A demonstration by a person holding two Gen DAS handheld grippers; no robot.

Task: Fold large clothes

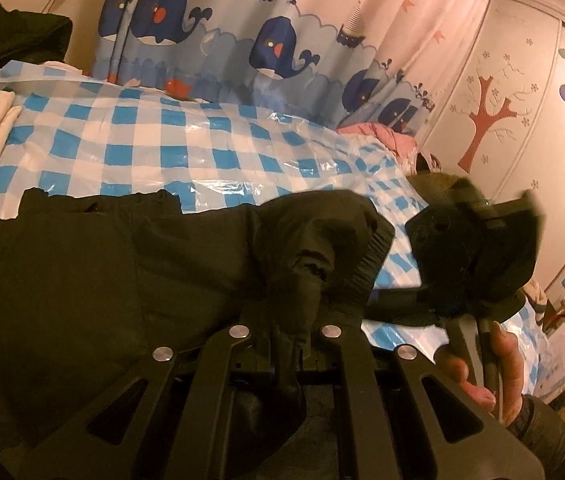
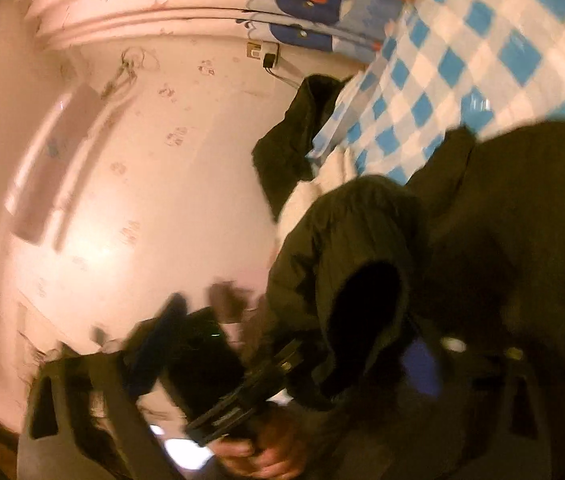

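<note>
Lying lengthwise across the checked plastic sheet [image 1: 154,136], dark matte jacket [image 1: 94,264], ribbed cuff [image 1: 366,256] pointing right, left gripper [image 1: 302,292] clenched on a bunched sleeve fold, right gripper [image 1: 478,232] blurred beside the cuff, grip unclear, whale curtain [image 1: 210,36] behind.

- Left gripper [image 1: 302,292]: jaws closed tight, pinching dark cloth, tilted a little downward.
- Right gripper [image 1: 478,240]: blurred, just beside the left one; jaw state unclear.
- A bare hand [image 1: 490,368] holds the right gripper's handle.
</note>
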